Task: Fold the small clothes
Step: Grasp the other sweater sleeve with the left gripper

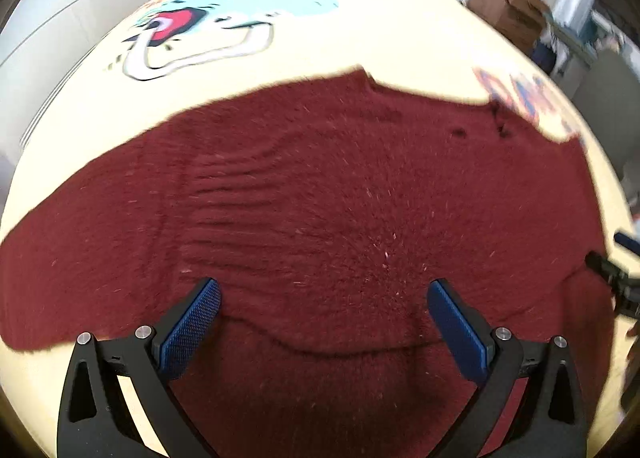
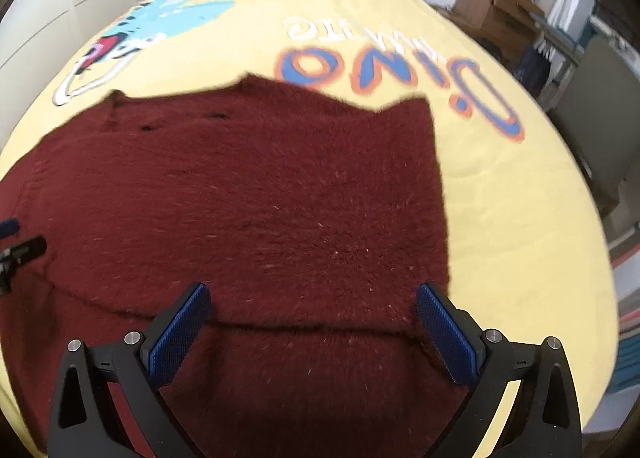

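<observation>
The sweater (image 1: 320,194), dark red and fuzzy, lies spread on the yellow bedspread (image 1: 360,50), reaching from the left edge of the bed nearly to the right and filling most of both views. A raised edge runs across it just beyond the fingertips in each view, which I take to be the near part already turned up onto the body, so a first fold looks made; the sleeves and side folds look still to do, and the garment is far from a compact stack. On the left, the left gripper (image 1: 324,300) hovers over the near part of the sweater with its blue pads spread wide and nothing between them; whether the tips touch the knit I cannot tell. Further right, the right gripper (image 2: 314,302) is likewise wide open and holds nothing, its right finger close to the sweater's right edge. Each gripper shows as a dark sliver at the rim of the other's view. Both pictures are blurred, so the knit's ribbing and two dark spots near the far edge are hard to read. The near hem lies under the gripper bodies, the left end runs out of frame, and the neckline cannot be picked out; boxes (image 2: 484,2) stand far right
</observation>
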### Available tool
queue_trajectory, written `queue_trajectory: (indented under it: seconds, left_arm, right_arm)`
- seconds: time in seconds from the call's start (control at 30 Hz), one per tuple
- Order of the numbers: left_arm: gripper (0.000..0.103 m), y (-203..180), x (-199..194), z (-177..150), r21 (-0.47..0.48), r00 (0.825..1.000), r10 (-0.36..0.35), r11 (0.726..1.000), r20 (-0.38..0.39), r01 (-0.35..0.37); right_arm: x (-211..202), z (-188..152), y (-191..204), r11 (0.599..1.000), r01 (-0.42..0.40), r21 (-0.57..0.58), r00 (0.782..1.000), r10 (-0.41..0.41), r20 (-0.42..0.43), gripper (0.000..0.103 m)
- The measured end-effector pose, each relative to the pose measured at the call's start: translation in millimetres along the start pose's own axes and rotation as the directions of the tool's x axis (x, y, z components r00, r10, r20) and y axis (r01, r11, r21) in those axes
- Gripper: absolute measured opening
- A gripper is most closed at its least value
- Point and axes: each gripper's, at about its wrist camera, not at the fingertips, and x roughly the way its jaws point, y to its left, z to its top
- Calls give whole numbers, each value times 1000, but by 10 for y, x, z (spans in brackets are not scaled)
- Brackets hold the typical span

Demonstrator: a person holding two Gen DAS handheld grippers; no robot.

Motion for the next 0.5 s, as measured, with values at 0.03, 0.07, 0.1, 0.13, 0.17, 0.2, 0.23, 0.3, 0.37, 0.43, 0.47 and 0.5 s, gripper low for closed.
queue_trajectory:
  seconds: [0.03, 0.07, 0.1, 0.13, 0.17, 0.2, 0.23, 0.3, 0.37, 0.43, 0.47, 0.5]
  left_arm:
    - [102, 37, -67, 13, -18, 1000, -4, 1000, 7, 4]
    - [102, 104, -141, 34, -38, 1000, -7, 999, 10, 7]
    - [102, 180, -217, 53, -57, 1000, -1, 998, 5, 2]
    - [102, 265, -289, 69, -74, 1000, 14, 997, -2, -14]
    - [102, 350, -359, 71, -93, 1000, 29, 995, -7, -30]
    - [102, 438, -418, 77, -115, 999, 39, 993, -8, -40]
    - [102, 551, -482, 75, -147, 999, 47, 988, -8, -48]
    - [102, 870, -638, 36, -258, 998, 68, 964, -5, -67]
    - [102, 1141, -740, -18, -339, 998, 70, 938, -7, -68]
    - [102, 1441, -829, -100, -410, 997, 72, 909, -14, -72]
    - [102, 1618, -866, -155, -444, 996, 89, 892, -20, -88]
    - [102, 1769, -889, -201, -470, 993, 111, 875, -29, -112]
  right_arm:
    - [-110, 9, 30, 1000, -3, -11, 1000, 3, 11, 102]
    - [-188, 12, 51, 1000, -7, -20, 1000, 8, 17, 102]
    - [-265, 11, 68, 1000, -12, -28, 1000, 13, 23, 102]
    - [-360, 10, 90, 999, -16, -39, 999, 17, 31, 102]
    - [-425, 8, 106, 999, -17, -46, 999, 19, 36, 102]
    - [-488, -1, 115, 999, -19, -51, 999, 21, 41, 102]
    - [-540, -11, 119, 998, -20, -53, 999, 22, 46, 102]
    - [-620, -31, 122, 998, -25, -50, 998, 28, 49, 103]
    - [-684, -63, 133, 998, -23, -53, 998, 25, 53, 102]
    - [-713, -120, 161, 998, -25, -62, 998, 28, 49, 102]
    - [-719, -153, 175, 997, -26, -67, 999, 29, 43, 102]
    - [-722, -194, 187, 997, -28, -70, 999, 31, 36, 102]
